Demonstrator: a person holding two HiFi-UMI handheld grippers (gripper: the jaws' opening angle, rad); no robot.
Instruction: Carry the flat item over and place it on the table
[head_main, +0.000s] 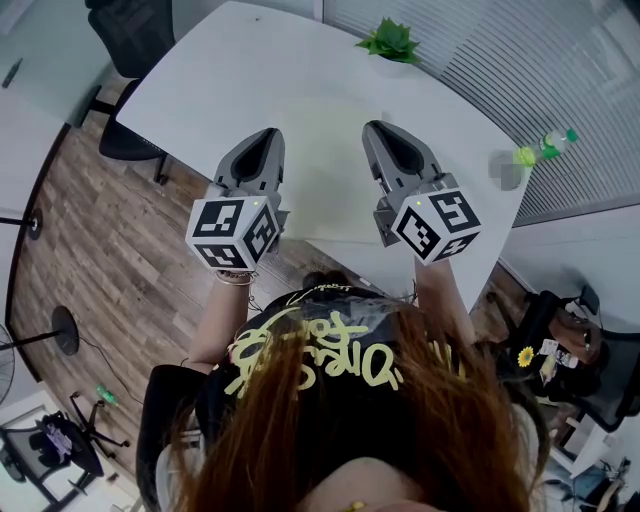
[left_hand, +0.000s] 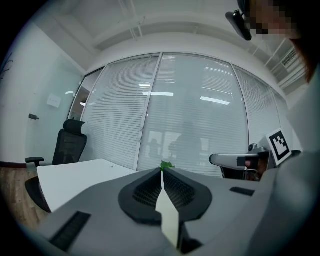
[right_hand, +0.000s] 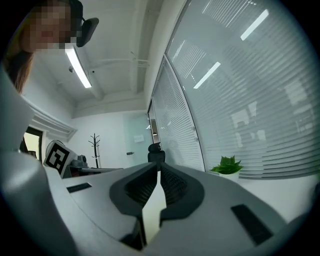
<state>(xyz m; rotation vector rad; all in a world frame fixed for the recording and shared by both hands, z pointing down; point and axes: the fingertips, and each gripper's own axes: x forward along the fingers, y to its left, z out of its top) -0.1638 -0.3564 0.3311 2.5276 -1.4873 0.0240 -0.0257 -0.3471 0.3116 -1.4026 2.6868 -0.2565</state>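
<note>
Black mesh office chair (head_main: 125, 40) stands far left, behind the white rounded table (head_main: 300, 70). The left tool (head_main: 264, 138), grey plastic with a marker cube, is held about level over the table's near edge, jaws fully together with nothing between them. The right tool (head_main: 380, 130), same build, is just beside it, also closed and empty. A small green potted plant (head_main: 390, 42) sits at the table's far end.

The flat item is in no view, so it is not picked up and its place is unknown.

Risks, as I judge them:
- Closed tools would only shove a thin item, so they need opening first.
- Uneven grip or height between the two tools could tilt it and let it slip.
- Placed too far in, it could hit the plant.
- Placed too near the edge, it could overhang and fall.
</note>
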